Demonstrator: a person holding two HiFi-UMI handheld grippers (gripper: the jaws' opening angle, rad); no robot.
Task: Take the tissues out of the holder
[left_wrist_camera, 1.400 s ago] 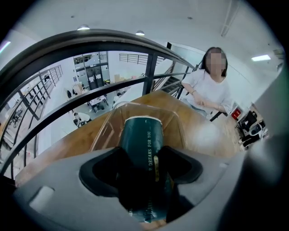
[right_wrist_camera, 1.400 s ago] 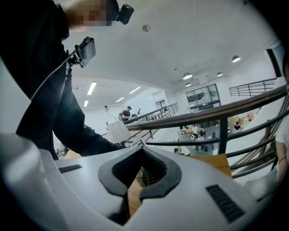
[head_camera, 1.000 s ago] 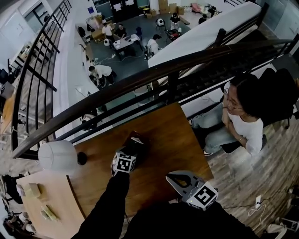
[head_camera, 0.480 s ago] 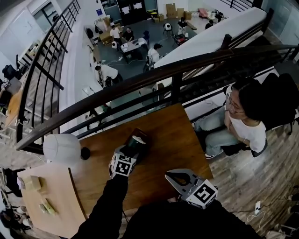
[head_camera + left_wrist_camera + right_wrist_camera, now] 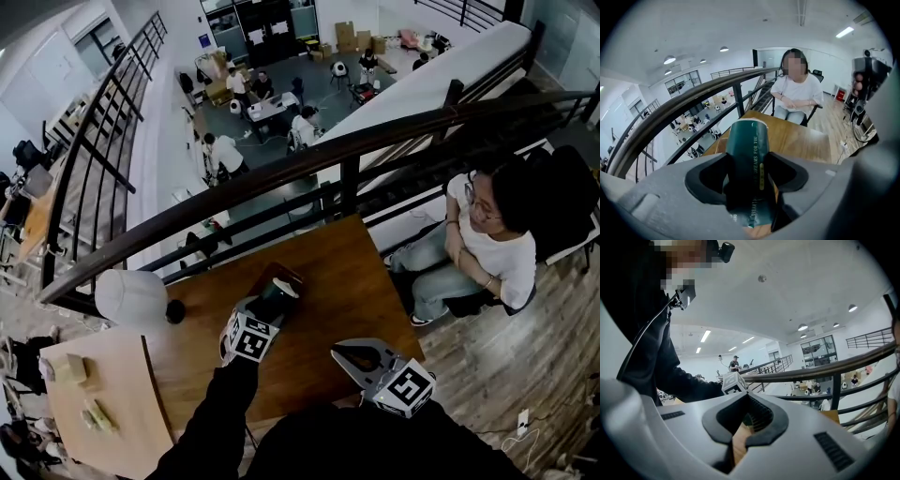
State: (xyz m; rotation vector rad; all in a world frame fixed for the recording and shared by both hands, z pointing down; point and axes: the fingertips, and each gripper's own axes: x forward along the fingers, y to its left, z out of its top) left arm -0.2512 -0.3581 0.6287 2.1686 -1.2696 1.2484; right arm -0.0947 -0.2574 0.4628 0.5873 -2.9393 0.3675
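Above the wooden table (image 5: 356,281), our left hand-held gripper (image 5: 747,163) clamps the green tissue pack (image 5: 745,136), apparently to carry it clear, while our right hand-held gripper (image 5: 744,405) hangs closed, empty.

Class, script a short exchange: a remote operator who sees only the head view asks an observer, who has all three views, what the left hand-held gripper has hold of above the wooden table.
Operator: In the head view I only make out something dark at the left hand-held gripper. What is it?
Observer: The left gripper view shows a round green tissue tube, with the two jaws pressed against its opposite sides.
Operator: Anything on it that would confirm which item it is?
Observer: Yes, pale lettering runs down its length and reads DREAMS FOR YOU.
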